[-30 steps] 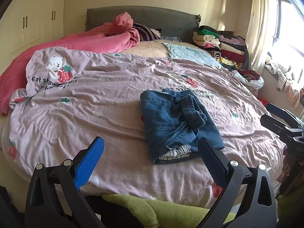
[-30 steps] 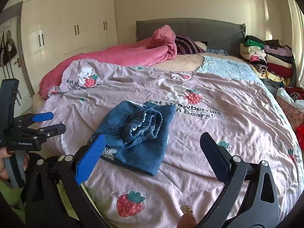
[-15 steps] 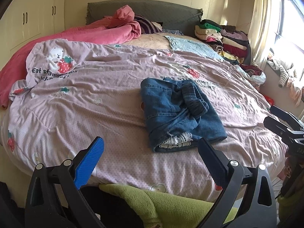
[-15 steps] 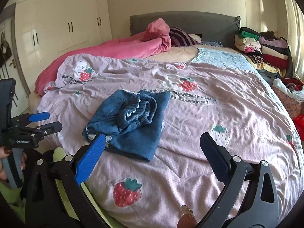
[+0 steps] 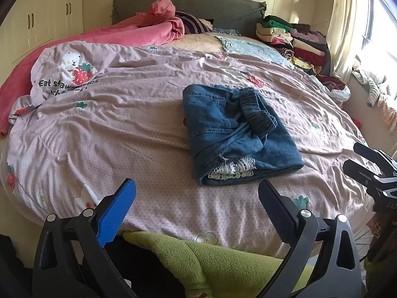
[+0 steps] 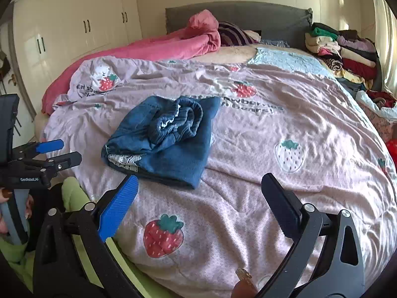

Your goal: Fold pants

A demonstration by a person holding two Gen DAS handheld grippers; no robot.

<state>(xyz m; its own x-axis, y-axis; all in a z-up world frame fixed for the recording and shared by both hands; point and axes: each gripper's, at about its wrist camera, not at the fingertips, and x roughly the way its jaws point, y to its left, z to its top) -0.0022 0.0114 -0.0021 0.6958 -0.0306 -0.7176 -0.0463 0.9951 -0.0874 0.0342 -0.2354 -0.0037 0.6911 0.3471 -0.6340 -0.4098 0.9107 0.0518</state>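
Your denim pants (image 5: 235, 134) lay folded into a compact bundle at frame center on the pink strawberry duvet (image 5: 124, 129), lace hem peeking out. Your left gripper (image 5: 196, 206) and right gripper (image 6: 198, 198) were wide apart, holding nothing.

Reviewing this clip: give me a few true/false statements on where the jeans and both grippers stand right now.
1. The jeans lie folded on the pink strawberry quilt. True.
2. The left gripper is shut on the jeans. False: it is open, short of them, holding nothing.
3. The right gripper is open and empty. True.
4. The jeans' elastic waistband is tucked out of sight. False: it sits bunched on top of the fold.
5. A stack of folded clothes sits by the headboard. True.
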